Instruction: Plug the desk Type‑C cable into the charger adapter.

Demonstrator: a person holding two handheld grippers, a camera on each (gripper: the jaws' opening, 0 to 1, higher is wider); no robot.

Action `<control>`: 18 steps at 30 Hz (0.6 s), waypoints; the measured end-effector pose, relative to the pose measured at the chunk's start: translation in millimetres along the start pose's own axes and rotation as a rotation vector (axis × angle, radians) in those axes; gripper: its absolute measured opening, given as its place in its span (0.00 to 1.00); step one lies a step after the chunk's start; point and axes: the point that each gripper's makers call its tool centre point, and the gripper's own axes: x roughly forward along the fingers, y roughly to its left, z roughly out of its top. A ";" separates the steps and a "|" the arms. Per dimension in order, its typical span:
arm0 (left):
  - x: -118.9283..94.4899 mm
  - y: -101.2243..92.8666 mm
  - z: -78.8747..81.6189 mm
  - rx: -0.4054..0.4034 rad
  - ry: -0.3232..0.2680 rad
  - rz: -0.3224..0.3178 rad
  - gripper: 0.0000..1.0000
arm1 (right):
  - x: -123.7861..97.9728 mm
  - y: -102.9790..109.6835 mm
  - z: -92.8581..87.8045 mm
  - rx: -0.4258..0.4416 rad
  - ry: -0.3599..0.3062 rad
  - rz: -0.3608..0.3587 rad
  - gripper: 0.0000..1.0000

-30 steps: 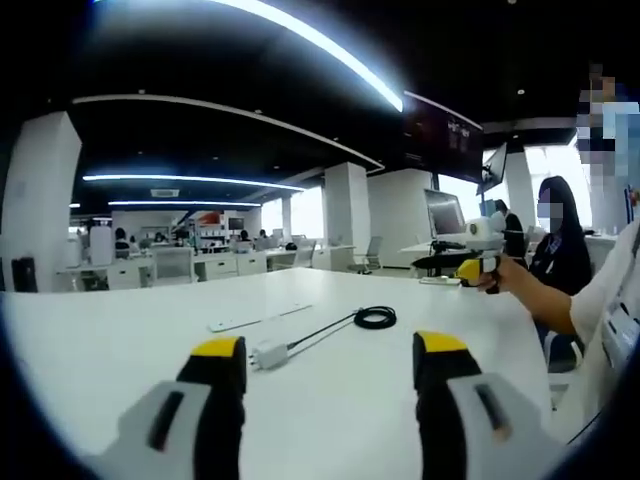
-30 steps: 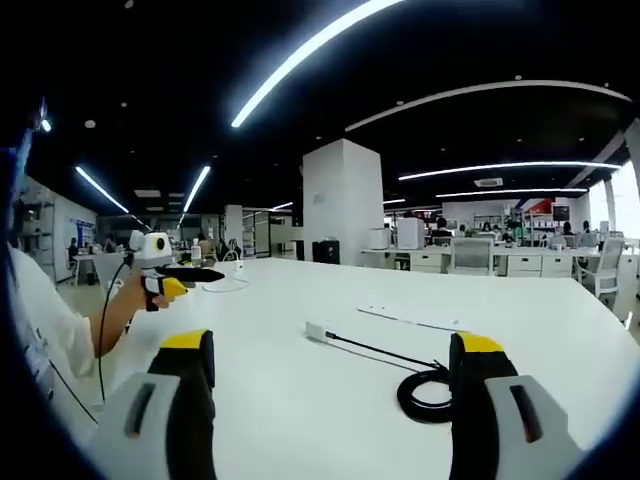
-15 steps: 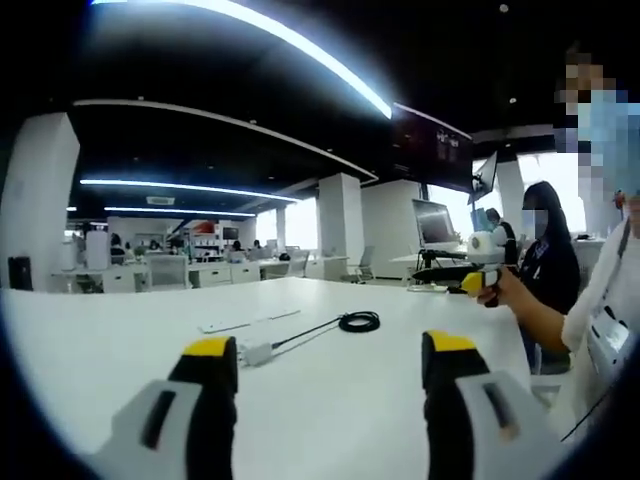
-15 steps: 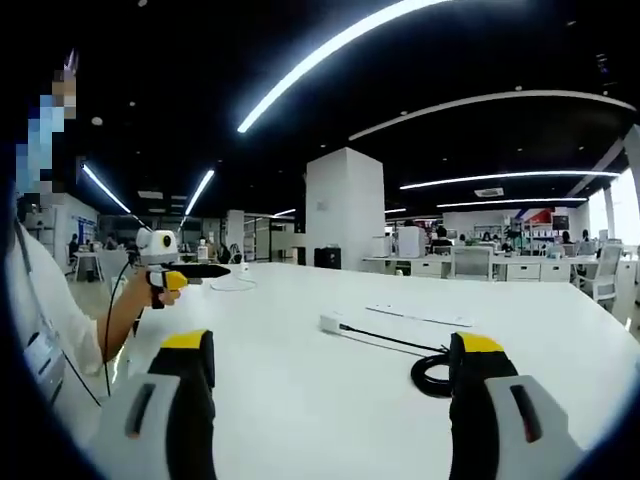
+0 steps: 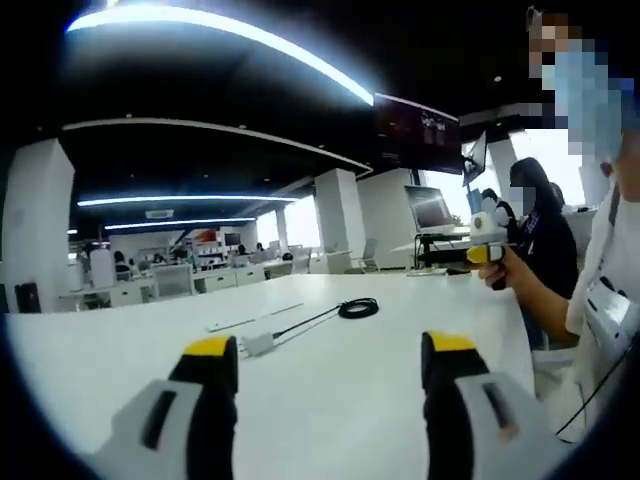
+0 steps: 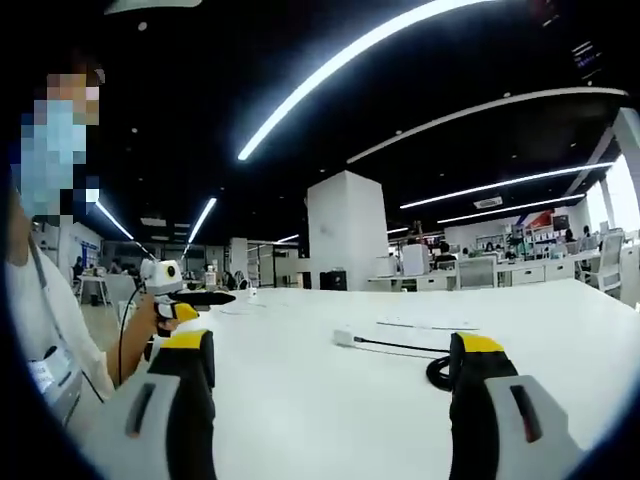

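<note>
**Charger adapter and Type-C cable on the white desk, both my grippers spread and empty**

Charger adapter (image 5: 257, 345), small and white, lies on the white desk (image 5: 330, 400) ahead of my left gripper (image 5: 326, 362), a little beyond its left jaw tip. A black Type-C cable (image 5: 310, 320) runs from it, away and to the right, ending in a tight coil (image 5: 358, 309) farther out on the desk. Whether the plug is seated in the adapter I cannot tell at this size. Beside the adapter, just beyond it, lies a flat white strip (image 5: 252, 319).

My left gripper's jaws stand wide apart, yellow-tipped, nothing between them, above the desk surface and well short of the adapter.

In the right gripper view the adapter (image 6: 345, 338) sits ahead, between the two jaws' lines, with the cable (image 6: 400, 346) leading right toward the coil (image 6: 440, 372), which is partly hidden behind my right jaw tip. The flat strip (image 6: 425, 325) lies past the cable. My right gripper (image 6: 330, 362) is spread wide as well and grips nothing.

Each view catches my other hand: in the left gripper view my right hand (image 5: 498, 272) holds its gripper up at the right, off the desk's edge; in the right gripper view my left hand (image 6: 160, 312) holds its gripper at the left, above the desk. My white sleeve (image 6: 45, 310) shows by it.
</note>
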 end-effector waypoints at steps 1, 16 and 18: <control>-1.2 0.7 -1.1 0.001 0.004 0.005 0.69 | -0.7 0.7 -0.9 -0.007 0.004 -0.002 1.00; -3.9 -5.0 -14.0 0.034 0.036 0.012 0.69 | -11.6 7.9 -6.3 -0.077 0.024 -0.005 0.98; -3.7 -5.8 -14.6 0.054 0.047 0.015 0.70 | -12.4 10.1 -4.8 -0.084 0.022 -0.006 0.98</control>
